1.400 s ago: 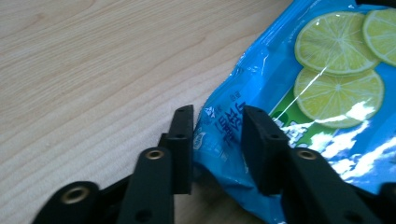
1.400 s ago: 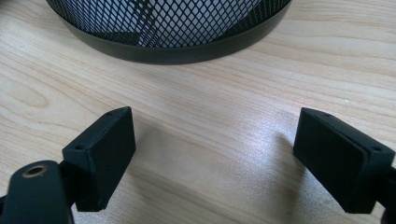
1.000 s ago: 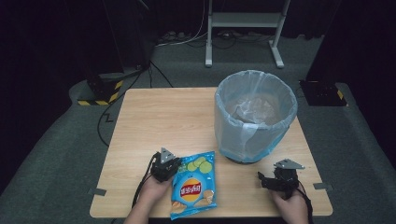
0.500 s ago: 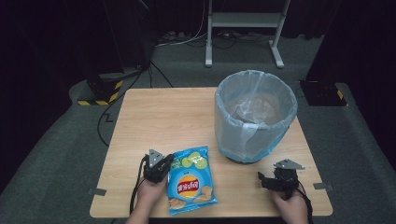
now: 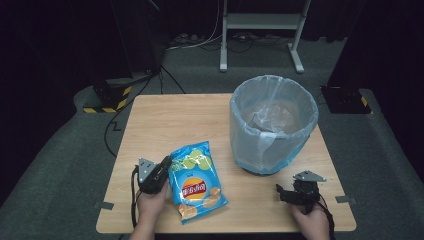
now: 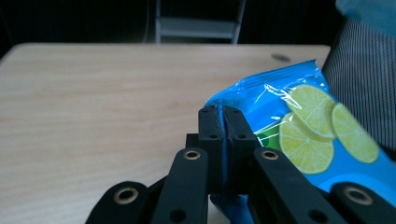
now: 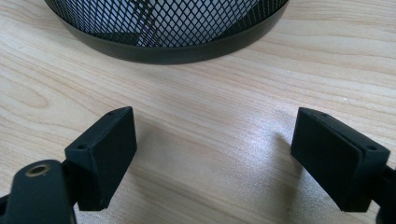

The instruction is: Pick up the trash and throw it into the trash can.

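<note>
Item 1: glossy blue crisp bag printed with lime slices and a red-and-yellow logo (image 5: 196,181). It lies in the near-left part of the table, its long side running from the near edge toward the bin, its upper left edge raised at the gripper. In the left gripper view the same bag (image 6: 299,135) extends to the right of the jaws, lime slices uppermost, with its crimped edge passing between the two pads.

Item 2: left gripper (image 5: 162,167), black, held in the person's left hand (image 5: 150,202) just left of the bag. Jaws nearly together, with only the thin film of the bag's edge pinched between them; they have just been closing onto that edge. In its own view the gripper (image 6: 224,123) stands upright at centre with the pads pressed flat against the foil.

Item 3: right gripper (image 5: 285,192), black with a grey three-cornered plate on top, held in the person's right hand (image 5: 312,220) at the near-right of the table, well apart from the bag. In its own view the gripper (image 7: 215,144) has its jaws spread wide over bare wood, nothing between them.

Item 4: round black mesh waste bin lined with a pale translucent plastic bag (image 5: 272,122). It stands on the far-right half of the table, beyond the right gripper and just right of the bag's far end.

Item 5: rectangular light wooden table (image 5: 170,120), bearing all the above.
</note>
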Demonstrator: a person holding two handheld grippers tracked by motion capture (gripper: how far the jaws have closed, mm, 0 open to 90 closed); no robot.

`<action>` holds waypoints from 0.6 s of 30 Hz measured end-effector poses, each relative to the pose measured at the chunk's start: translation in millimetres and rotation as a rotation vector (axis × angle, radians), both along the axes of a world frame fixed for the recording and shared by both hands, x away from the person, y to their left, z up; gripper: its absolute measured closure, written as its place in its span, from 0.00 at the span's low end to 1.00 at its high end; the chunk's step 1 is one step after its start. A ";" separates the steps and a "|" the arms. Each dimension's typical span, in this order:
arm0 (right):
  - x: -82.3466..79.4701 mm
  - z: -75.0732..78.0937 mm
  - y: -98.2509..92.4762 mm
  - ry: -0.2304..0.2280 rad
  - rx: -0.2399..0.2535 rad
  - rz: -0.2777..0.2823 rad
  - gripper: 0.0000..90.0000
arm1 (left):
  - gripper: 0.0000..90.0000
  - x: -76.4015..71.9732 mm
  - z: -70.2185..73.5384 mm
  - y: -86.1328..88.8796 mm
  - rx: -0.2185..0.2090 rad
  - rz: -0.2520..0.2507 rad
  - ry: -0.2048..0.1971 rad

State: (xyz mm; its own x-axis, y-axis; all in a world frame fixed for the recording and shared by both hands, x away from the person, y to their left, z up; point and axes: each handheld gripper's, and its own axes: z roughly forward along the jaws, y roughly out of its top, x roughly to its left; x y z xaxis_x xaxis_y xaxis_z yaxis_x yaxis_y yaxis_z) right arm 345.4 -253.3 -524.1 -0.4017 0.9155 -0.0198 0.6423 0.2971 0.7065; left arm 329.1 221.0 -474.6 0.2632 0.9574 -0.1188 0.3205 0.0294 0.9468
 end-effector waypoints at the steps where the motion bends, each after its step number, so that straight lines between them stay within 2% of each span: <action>1: 0.0 0.0 0.0 0.000 0.000 0.000 0.16 | 0.97 -0.6 5.0 0.5 -0.001 0.008 -0.013; 6: 0.0 0.0 0.0 -0.001 0.000 0.001 0.16 | 0.97 -2.4 33.7 -0.4 -0.008 0.044 -0.100; 12: -0.6 0.2 0.2 -0.003 0.003 0.008 0.18 | 0.97 -0.7 70.7 -8.2 -0.007 0.059 -0.185; 13: -0.6 0.2 0.2 -0.003 0.003 0.008 0.18 | 0.97 -0.7 70.7 -8.2 -0.007 0.059 -0.185; 18: -0.6 0.2 0.2 -0.004 0.003 0.008 0.18 | 0.97 2.8 94.9 -12.2 -0.008 0.060 -0.224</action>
State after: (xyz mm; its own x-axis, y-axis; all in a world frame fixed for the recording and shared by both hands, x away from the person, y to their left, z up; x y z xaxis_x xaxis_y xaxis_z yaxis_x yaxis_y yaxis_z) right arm 344.8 -253.1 -523.9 -0.4089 0.9124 -0.0187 0.6368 0.3000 0.7102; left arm 331.9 208.8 -379.7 0.2267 0.9714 -0.0711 0.0996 0.0495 0.9938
